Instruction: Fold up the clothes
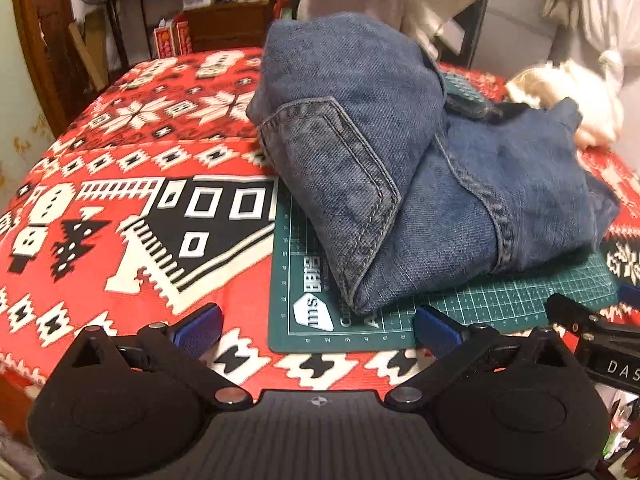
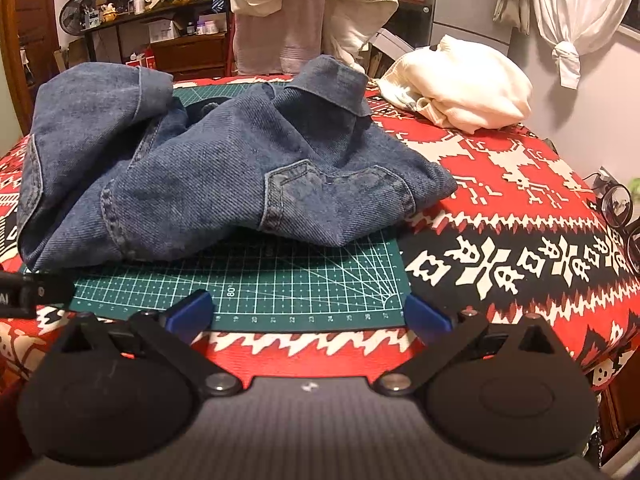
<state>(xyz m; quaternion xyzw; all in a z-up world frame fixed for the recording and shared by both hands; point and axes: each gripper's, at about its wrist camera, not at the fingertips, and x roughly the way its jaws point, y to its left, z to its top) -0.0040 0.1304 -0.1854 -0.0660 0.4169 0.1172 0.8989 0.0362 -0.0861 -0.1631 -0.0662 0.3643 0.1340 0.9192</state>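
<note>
A pair of blue denim jeans (image 1: 420,184) lies in a loose, partly folded heap on a green cutting mat (image 1: 500,304), which itself rests on a red, black and white patterned blanket (image 1: 120,184) covering the work surface. In the left wrist view a back pocket faces the camera on an upper fold, with the rest of the garment spread to the right beneath it; the near edge of the denim sits on the mat, short of the mat's front border. In the right wrist view the jeans (image 2: 192,172) bulge unevenly, with one cuffed end standing up toward the rear and another fold rising at the left, and the garment overhangs the mat (image 2: 280,284) slightly on the right onto the blanket (image 2: 500,208). The left gripper (image 1: 318,326) is held low at the near edge of the mat, its blue-tipped fingers (image 1: 200,322) spread wide with nothing between them and clear of the denim. The right gripper (image 2: 308,312) is likewise positioned at the mat's front edge, jaws wide apart and empty, apart from the garment. A white garment (image 2: 464,88) lies bundled on the blanket beyond the jeans to the right, separate from them. A pair of round glasses (image 2: 618,208) rests at the blanket's right edge.
</note>
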